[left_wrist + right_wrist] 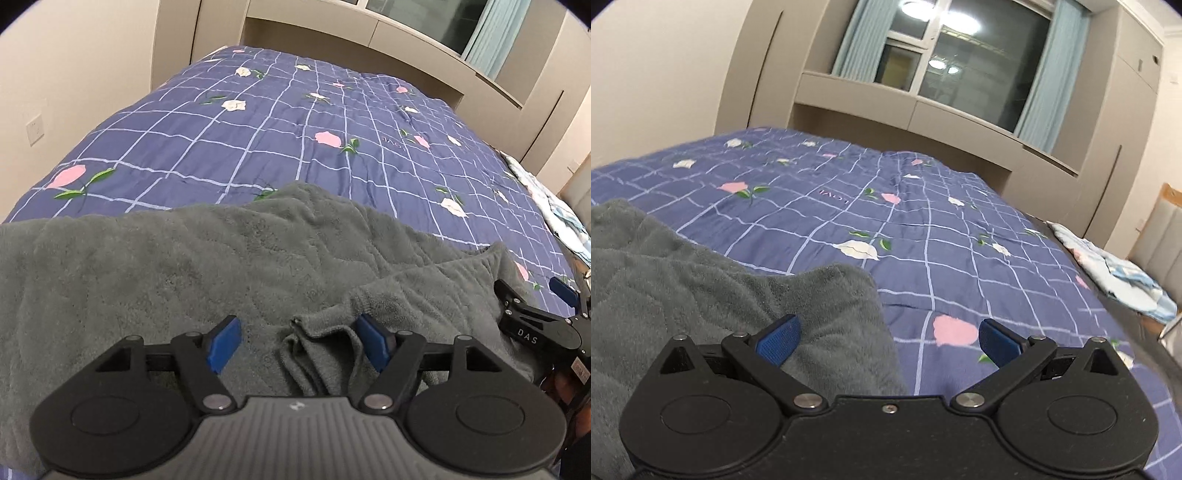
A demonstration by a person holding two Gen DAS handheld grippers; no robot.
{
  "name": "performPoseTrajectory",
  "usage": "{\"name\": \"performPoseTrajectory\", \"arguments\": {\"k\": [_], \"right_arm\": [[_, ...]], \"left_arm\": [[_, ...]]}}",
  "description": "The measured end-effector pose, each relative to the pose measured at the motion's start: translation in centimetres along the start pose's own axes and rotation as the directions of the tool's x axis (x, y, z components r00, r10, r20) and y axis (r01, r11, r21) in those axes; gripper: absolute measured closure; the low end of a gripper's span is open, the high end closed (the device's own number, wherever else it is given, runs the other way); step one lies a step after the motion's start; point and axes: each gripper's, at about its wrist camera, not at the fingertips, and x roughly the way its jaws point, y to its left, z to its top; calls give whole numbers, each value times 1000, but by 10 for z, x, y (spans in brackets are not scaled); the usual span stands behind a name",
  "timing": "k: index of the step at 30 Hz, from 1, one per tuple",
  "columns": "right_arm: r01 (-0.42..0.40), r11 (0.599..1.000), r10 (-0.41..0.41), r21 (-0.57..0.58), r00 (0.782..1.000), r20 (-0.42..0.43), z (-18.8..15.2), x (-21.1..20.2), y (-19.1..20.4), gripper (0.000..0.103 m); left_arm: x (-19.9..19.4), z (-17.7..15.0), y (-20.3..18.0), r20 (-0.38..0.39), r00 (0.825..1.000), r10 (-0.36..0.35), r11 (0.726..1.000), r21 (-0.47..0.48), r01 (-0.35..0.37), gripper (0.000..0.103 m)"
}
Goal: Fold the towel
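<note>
Left claw [297, 341]: jaws stand apart, nothing pinched. A bunched corner of the grey towel [184, 266] sits between the blue pads [225, 345], closer to the right-hand pad, but no pad is seen pressing on it; whether that pad brushes the cloth can't be told. The claw is pitched steeply down at the towel, prob. so the loose corner lies inside the gap ready for a pinch.

Right claw [888, 338]: jaws also wide apart and empty. Its left pad is placed over the towel's rounded corner, its right pad over bare bedspread [960, 229], i.e. the towel's edge is straddled. It is tilted down less steeply than the left one. In the left wrist view it is seen at the towel's right end [535, 317], with a bit of the person's hand behind it.

The towel is spread rumpled on the bedspread, at the near edge of the bed, w/ creases and a doubled-over flap toward its right end. Judged: fold not finished, corners being lined up for grasping.

Beyond the towel: the checked floral bedspread, then a pale bundle of bedding [1115, 273] at the bed's far right, then a curtained window [960, 55] behind the bed.
</note>
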Motion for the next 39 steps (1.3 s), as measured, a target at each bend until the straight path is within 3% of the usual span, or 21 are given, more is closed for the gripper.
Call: {"name": "performPoseTrajectory", "arguments": {"k": [2,4,7,11,15,20,24,27,31,35,39], "right_arm": [[8,1000,-8,7,1000,-1,4,-5,-1,1],[26,1000,-26,3,999,25,9,-19,2,1],[-34,999,32,22,997,65,10,-50,12,1],[-118,992,121,-50,990,68,0,-80,43,1],[-101,991,105,-87,994,43,-14,-83,64,1],[-116,992,117,-43,993,15,-3,-85,55,1],[-169,985,171,-45,984,44,3,-102,66,0],[-204,976,205,-79,979,12,2,-108,89,1],[-136,980,139,-142,990,8,-7,-108,113,0],[-111,988,111,-109,994,-5,9,-116,113,0],[-143,982,151,-122,987,56,20,-132,129,0]], "left_arm": [[-5,2,2,0,1000,-14,1000,-12,14,25],[-13,2,5,0,1000,-16,1000,-26,16,5],[-26,-5,7,15,1000,7,1000,-2,-7,4],[-29,-22,4,-19,998,53,998,47,-52,3],[-23,-32,-4,-13,995,98,987,132,-96,1],[-36,-21,8,-29,997,73,995,63,-71,1],[-62,-13,23,15,995,94,995,26,-94,1],[-86,-9,40,47,992,113,994,1,-113,1],[-116,-11,72,66,985,156,987,-49,-153,1],[-138,-25,109,74,978,193,977,-107,-185,1],[-145,-43,143,66,972,224,963,-169,-210,1]]}}
